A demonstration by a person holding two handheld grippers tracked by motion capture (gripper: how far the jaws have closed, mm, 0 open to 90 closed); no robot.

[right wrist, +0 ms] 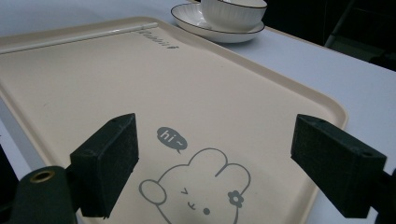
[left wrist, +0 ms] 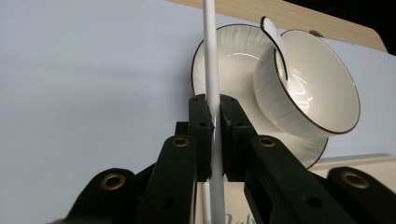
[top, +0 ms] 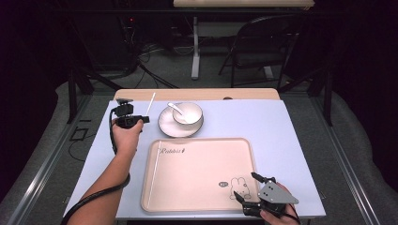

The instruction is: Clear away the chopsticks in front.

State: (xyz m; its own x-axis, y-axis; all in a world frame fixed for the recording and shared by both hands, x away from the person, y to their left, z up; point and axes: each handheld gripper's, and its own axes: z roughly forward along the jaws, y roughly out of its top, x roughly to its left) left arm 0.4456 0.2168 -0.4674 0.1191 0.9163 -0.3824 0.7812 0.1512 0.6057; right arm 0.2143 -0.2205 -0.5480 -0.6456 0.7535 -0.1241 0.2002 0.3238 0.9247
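Observation:
My left gripper [top: 144, 119] [left wrist: 214, 112] is shut on a thin white chopstick [top: 151, 104] [left wrist: 211, 56], holding it above the table left of the plate; the stick points up and away. A second white chopstick [top: 154, 173] [right wrist: 79, 36] lies along the left rim of the beige tray [top: 197, 159] [right wrist: 116, 79]. My right gripper [top: 246, 186] [right wrist: 222, 163] hovers open over the tray's near right corner, above the printed rabbit, with nothing between its pads.
A white bowl [top: 187, 112] [left wrist: 317, 84] with a white spoon [top: 176, 108] [left wrist: 273, 32] in it sits on a dark-rimmed plate [top: 169, 126] [left wrist: 233, 51] behind the tray. The table top [top: 281, 136] is pale. A folding chair [top: 263, 47] stands beyond the table.

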